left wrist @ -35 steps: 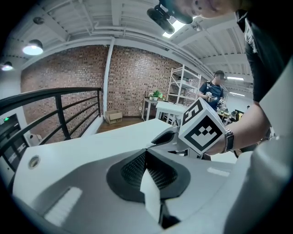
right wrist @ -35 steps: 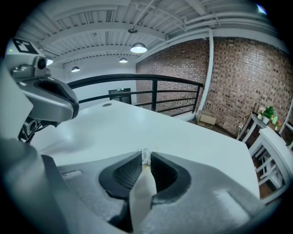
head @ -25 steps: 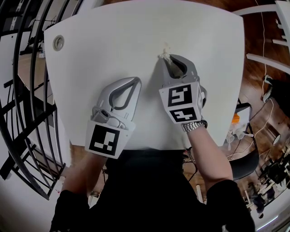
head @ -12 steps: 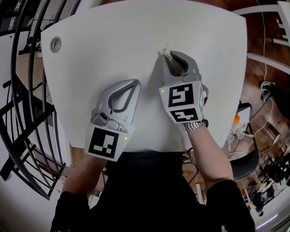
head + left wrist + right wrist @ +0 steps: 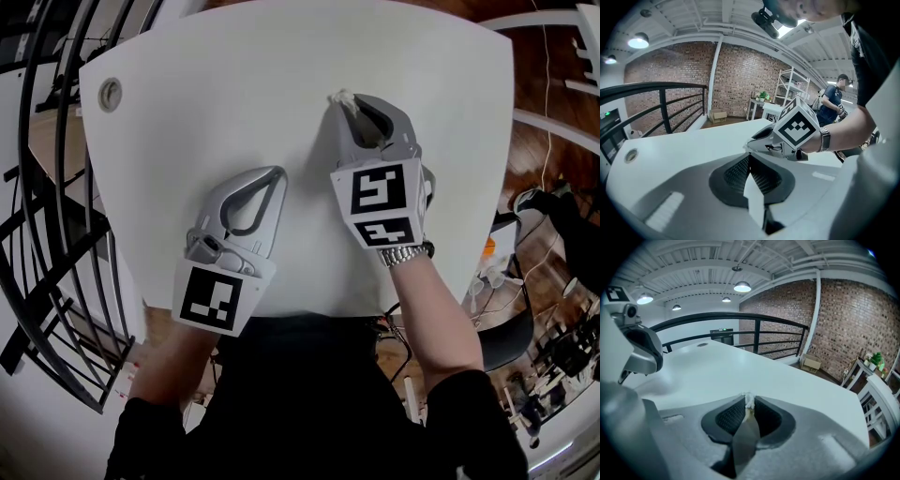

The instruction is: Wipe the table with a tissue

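Note:
A small crumpled tissue (image 5: pixel 341 99) (image 5: pixel 749 401) sticks out from the tip of my right gripper (image 5: pixel 349 105) (image 5: pixel 748 407), which is shut on it and presses it against the white table (image 5: pixel 244 84) near the middle. My left gripper (image 5: pixel 277 174) (image 5: pixel 749 159) rests on the table to the left and nearer the front edge, jaws shut with nothing between them. In the left gripper view the right gripper's marker cube (image 5: pixel 797 127) and the person's wrist with a watch (image 5: pixel 825 139) sit just ahead.
A round cable grommet (image 5: pixel 110 94) sits in the table's far left corner. Black railings (image 5: pixel 37 187) run along the left of the table. A chair and cables (image 5: pixel 525 281) lie on the floor to the right. A person (image 5: pixel 834 101) stands far off by shelves.
My right gripper has slid a little farther away across the table with the tissue. The left gripper has stayed almost where it was.

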